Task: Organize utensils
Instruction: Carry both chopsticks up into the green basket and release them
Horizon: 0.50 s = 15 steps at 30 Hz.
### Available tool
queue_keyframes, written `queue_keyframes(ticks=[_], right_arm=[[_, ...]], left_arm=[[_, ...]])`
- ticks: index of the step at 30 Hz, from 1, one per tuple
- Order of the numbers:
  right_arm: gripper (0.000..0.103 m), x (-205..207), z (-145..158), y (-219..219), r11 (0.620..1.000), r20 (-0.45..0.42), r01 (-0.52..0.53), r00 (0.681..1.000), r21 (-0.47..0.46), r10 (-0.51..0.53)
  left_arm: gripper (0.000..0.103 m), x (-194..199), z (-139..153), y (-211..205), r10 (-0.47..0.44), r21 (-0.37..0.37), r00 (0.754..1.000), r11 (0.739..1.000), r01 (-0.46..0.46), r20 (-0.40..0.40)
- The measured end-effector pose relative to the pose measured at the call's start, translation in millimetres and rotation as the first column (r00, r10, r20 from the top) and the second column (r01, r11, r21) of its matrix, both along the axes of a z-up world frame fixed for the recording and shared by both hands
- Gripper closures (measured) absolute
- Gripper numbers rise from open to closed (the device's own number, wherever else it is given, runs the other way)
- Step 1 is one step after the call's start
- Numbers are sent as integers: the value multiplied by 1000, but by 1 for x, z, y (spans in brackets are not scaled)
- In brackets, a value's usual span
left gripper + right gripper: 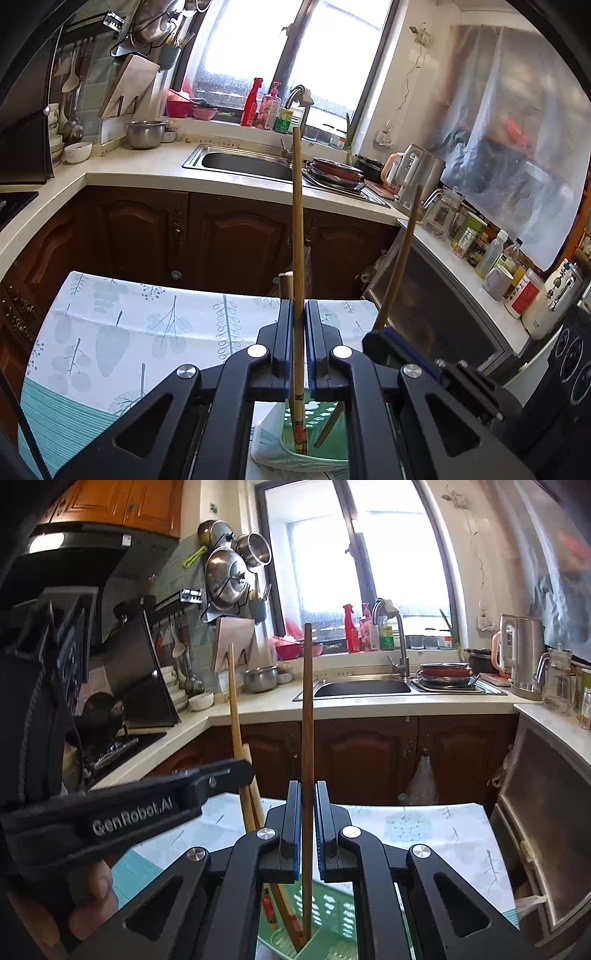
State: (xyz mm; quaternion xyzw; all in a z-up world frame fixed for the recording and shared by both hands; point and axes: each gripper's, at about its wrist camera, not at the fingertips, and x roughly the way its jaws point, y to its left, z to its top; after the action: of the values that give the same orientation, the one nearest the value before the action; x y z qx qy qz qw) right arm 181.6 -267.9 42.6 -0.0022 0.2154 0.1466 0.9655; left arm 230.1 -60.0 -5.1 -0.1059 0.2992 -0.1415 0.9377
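- Your left gripper (295, 314) clamps a light chopstick (297, 229); your right gripper (307, 794) clamps a dark chopstick (307, 716).
- Green basket (332, 908) sits near, below both; sink (362, 687) far behind.

The left tongs (297, 321) and right tongs (307, 805) are showing black arms with blue pads. A pale tan chopstick (297, 236) is carrying a red band near its lower end; the other chopstick (307, 738) is looking reddish brown. The basket (317, 417) is glowing mint green. The cloth (129, 325) is displaying grey-blue leaf prints on white, with teal stripes.
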Motion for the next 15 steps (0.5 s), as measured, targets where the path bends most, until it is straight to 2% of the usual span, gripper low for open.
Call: queue_keyframes(ticks=[3,6,9,11,15], right_arm=[[97,-13,-32,15,998,-8,-40,999,-50,40],[97,-20,-56,24,992,-32,-73,997,-99,70],[96,-24,-80,29,990,-77,-95,993,-108,86],[96,-29,-89,31,990,-98,-97,991,-102,87],[95,-33,-100,33,990,-124,-100,988,-95,88]], left_arm=[[99,-6,-9,-2,-7,24,1000,1000,7,-7],[94,-13,-17,-3,-24,55,999,998,25,-24],[88,-18,-21,-2,-33,68,998,997,37,-55],[83,-21,-21,0,-38,65,996,997,43,-76],[83,-28,-20,7,-47,57,992,997,54,-121]])
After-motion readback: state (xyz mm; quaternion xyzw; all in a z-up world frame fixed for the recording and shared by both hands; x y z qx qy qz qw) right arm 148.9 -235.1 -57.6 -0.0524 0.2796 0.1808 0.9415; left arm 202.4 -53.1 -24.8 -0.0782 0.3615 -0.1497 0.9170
